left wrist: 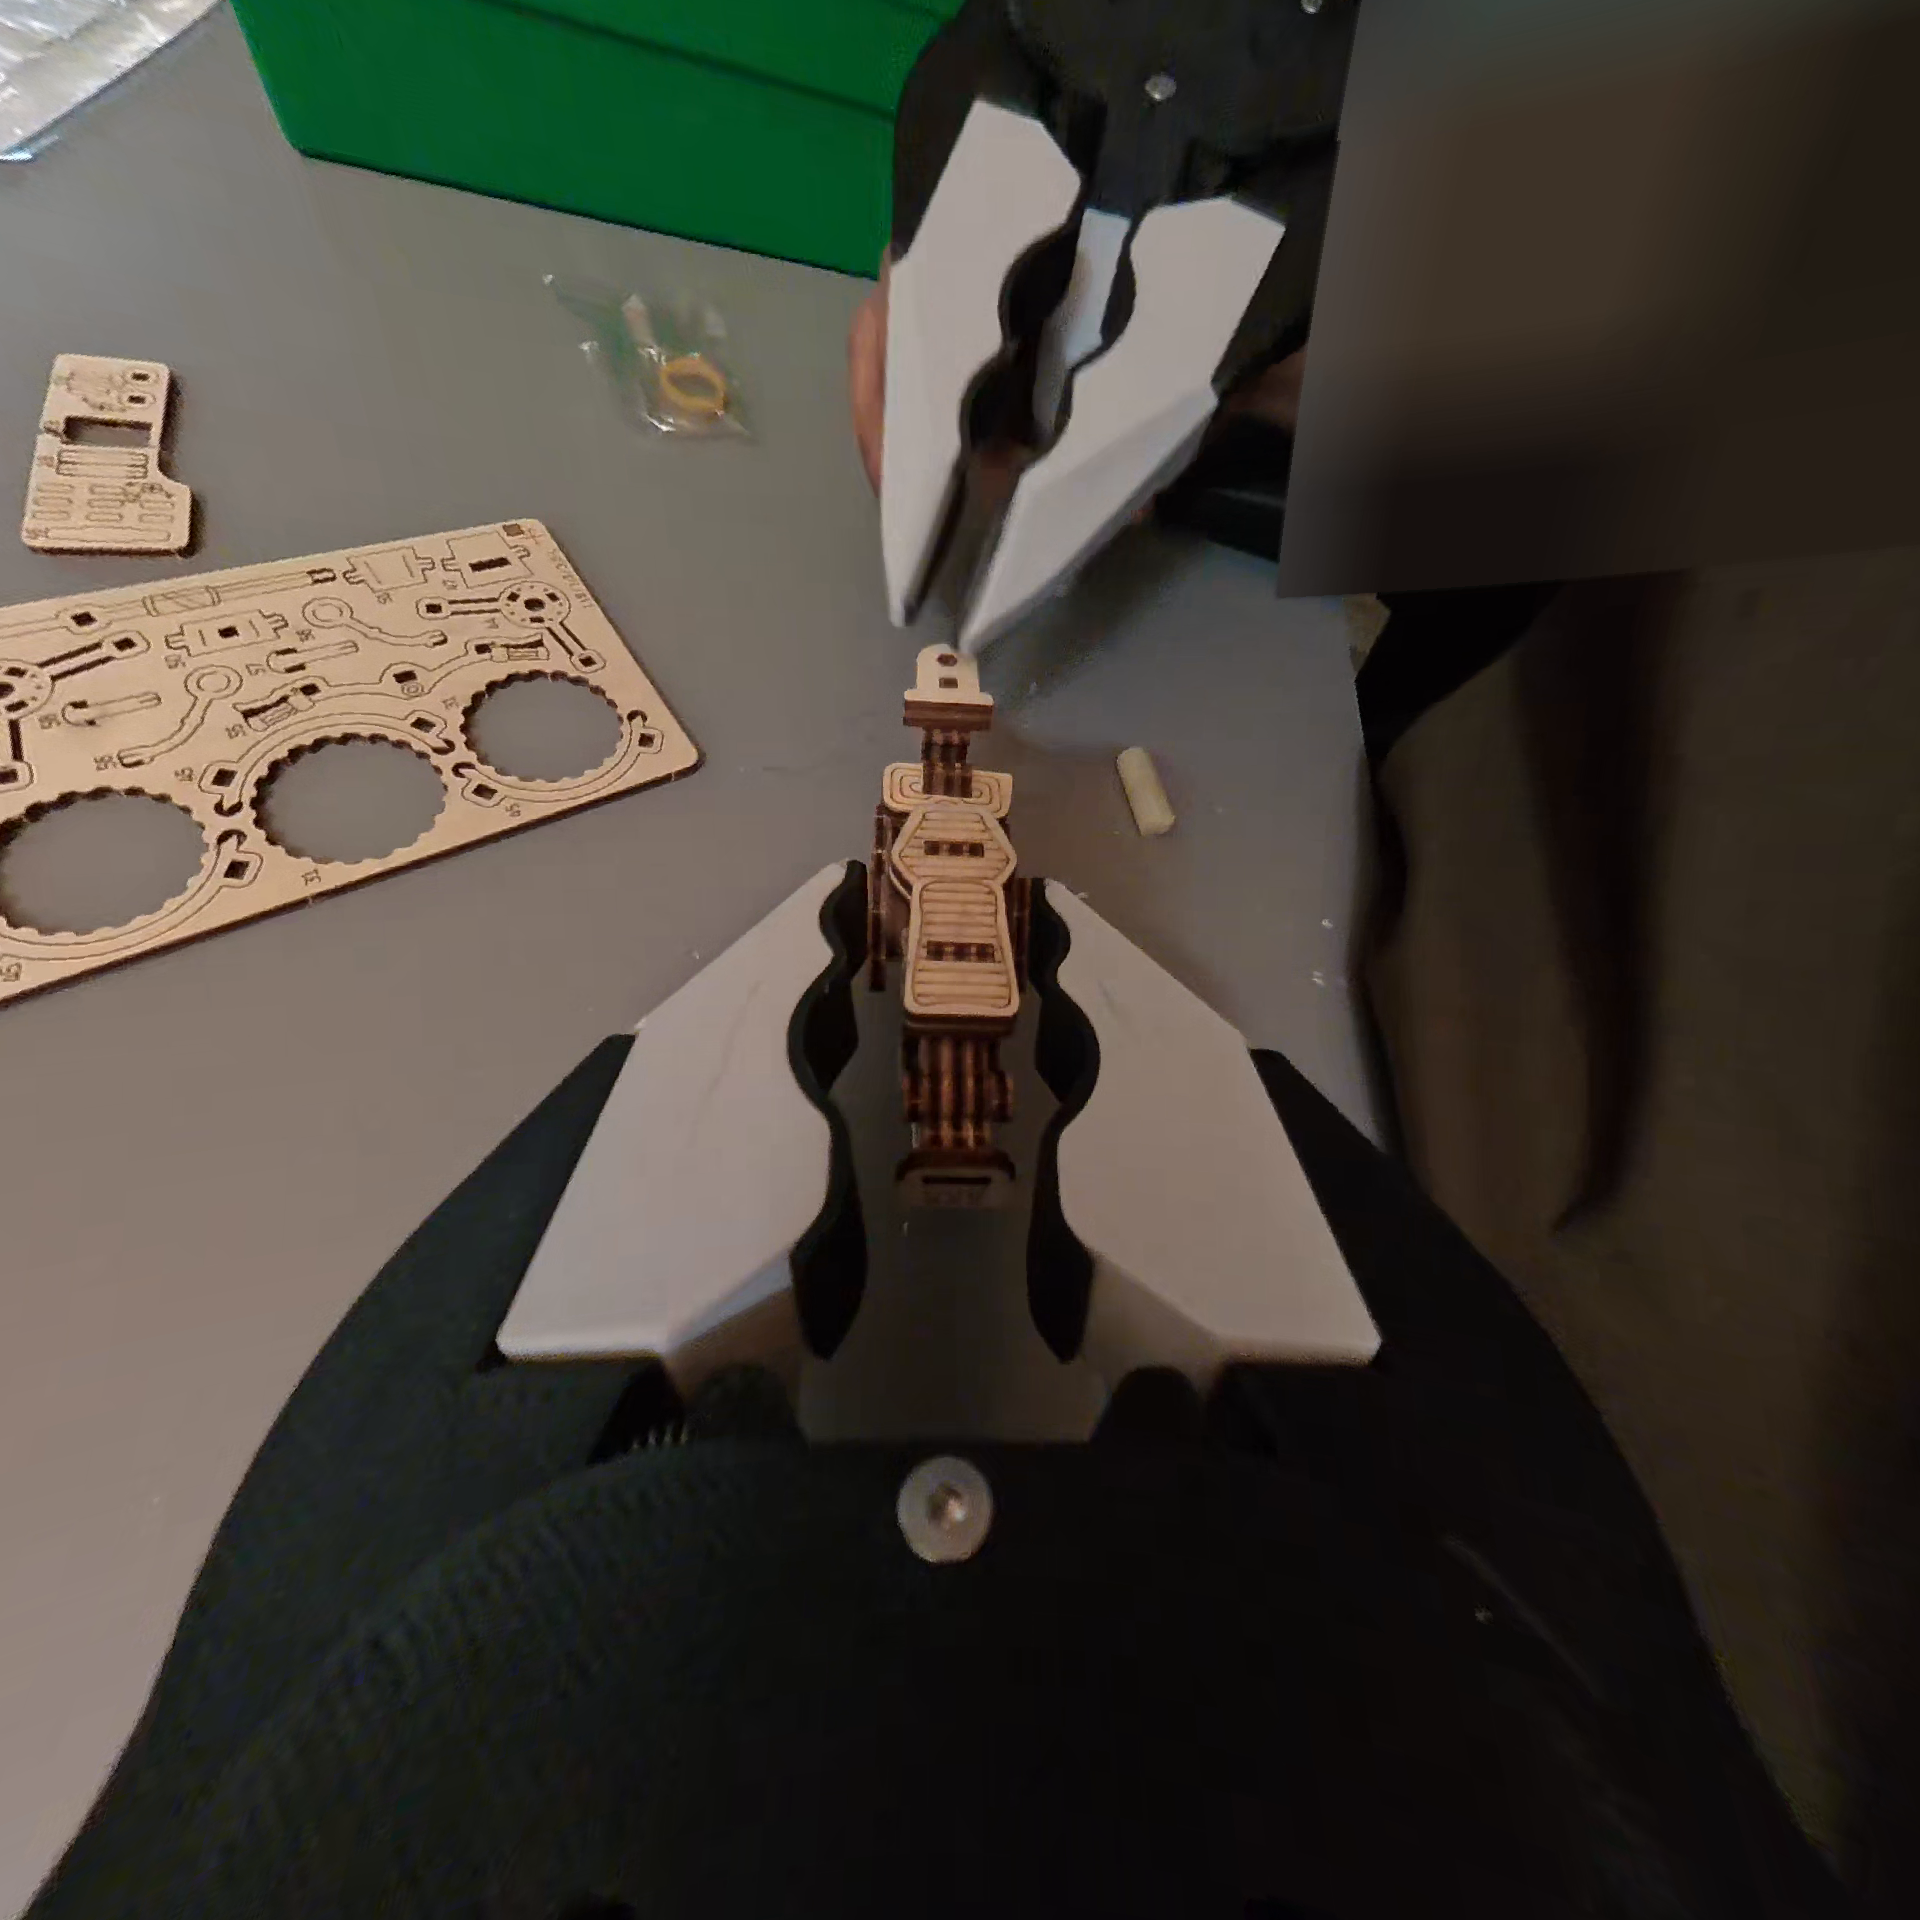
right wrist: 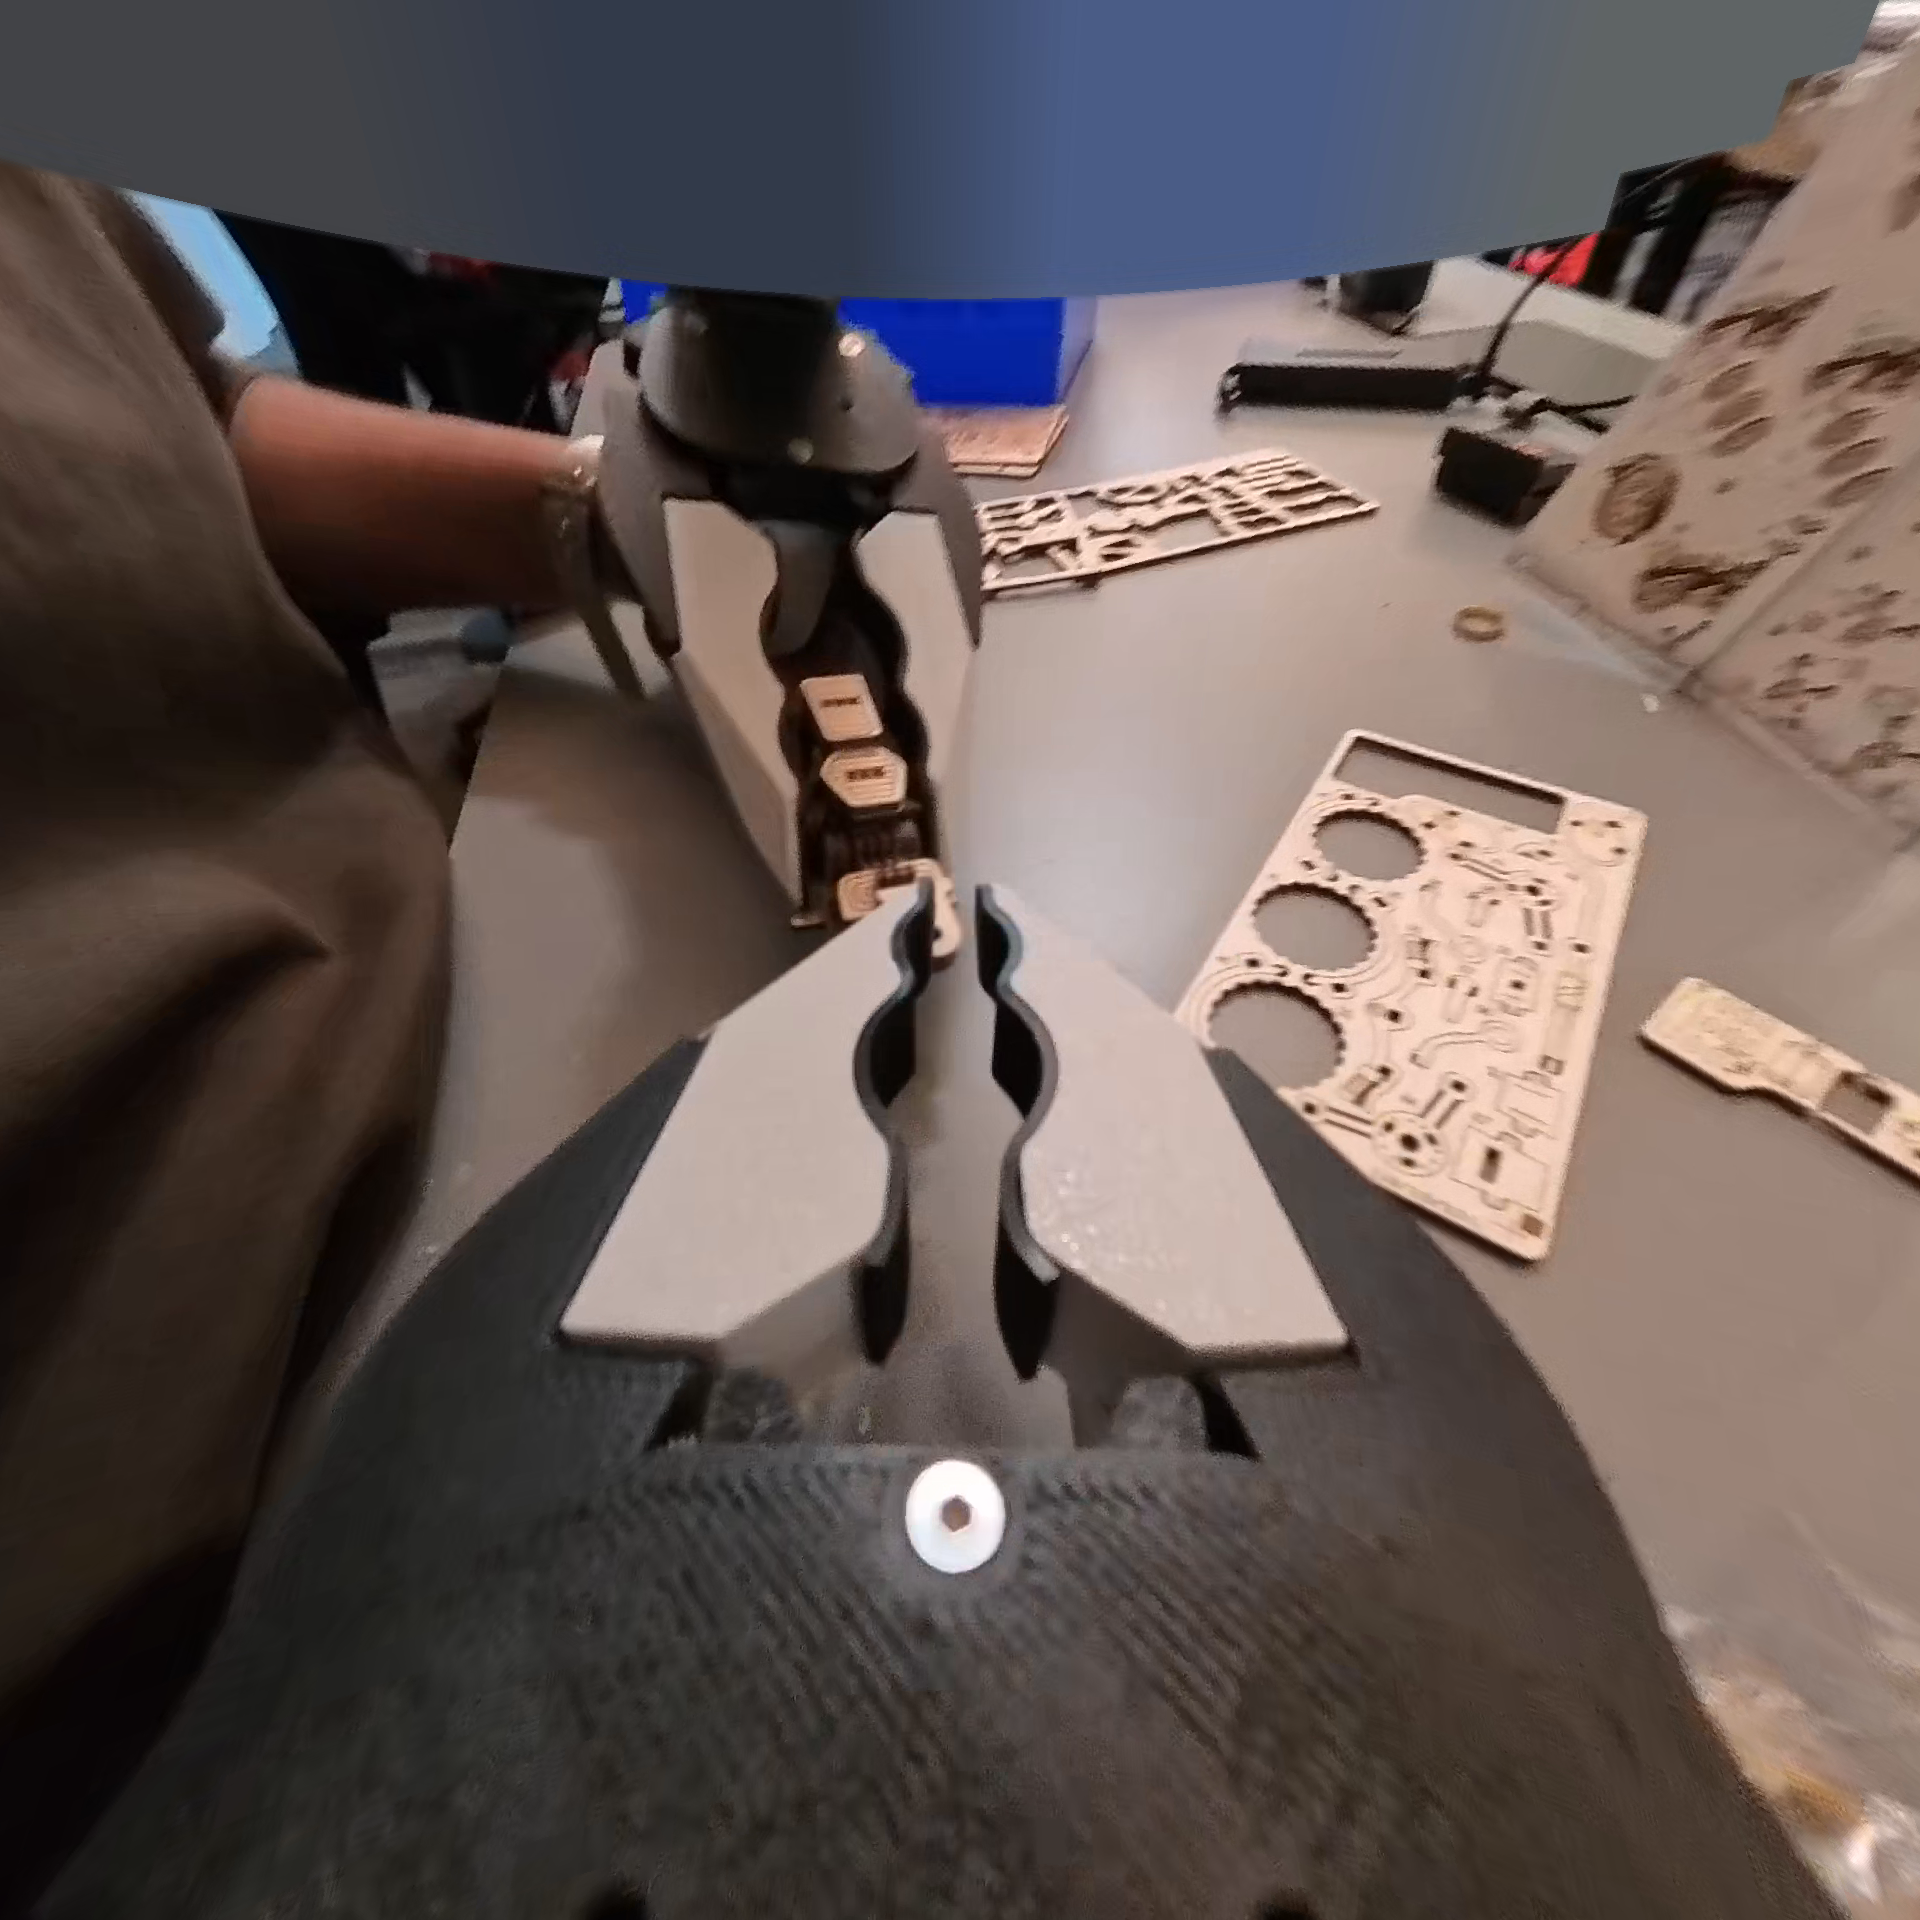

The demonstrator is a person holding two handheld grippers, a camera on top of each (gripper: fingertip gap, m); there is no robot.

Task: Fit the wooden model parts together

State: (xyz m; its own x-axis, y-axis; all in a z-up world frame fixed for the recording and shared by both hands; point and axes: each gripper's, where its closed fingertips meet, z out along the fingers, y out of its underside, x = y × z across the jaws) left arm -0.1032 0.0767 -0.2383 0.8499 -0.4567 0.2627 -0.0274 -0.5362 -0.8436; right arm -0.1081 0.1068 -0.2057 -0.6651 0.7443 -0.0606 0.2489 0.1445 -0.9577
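Left gripper is being clamped around light, fragile wooden model mid-body; right gripper, slightly parted, is being lined up at tip tab.

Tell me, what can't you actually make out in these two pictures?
- Wooden model: its underside, hidden between the left gripper's fingers, left wrist view.
- Model's front tip: partly hidden behind the right gripper, right wrist view.
- Small clear bag: contents too small, left wrist view.
- Green box: cut off by the top edge.

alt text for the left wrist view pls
The left gripper clamps a small wooden model while the right gripper, slightly open, hovers at its top tab. A punched-out wooden parts sheet lies left on the grey table.
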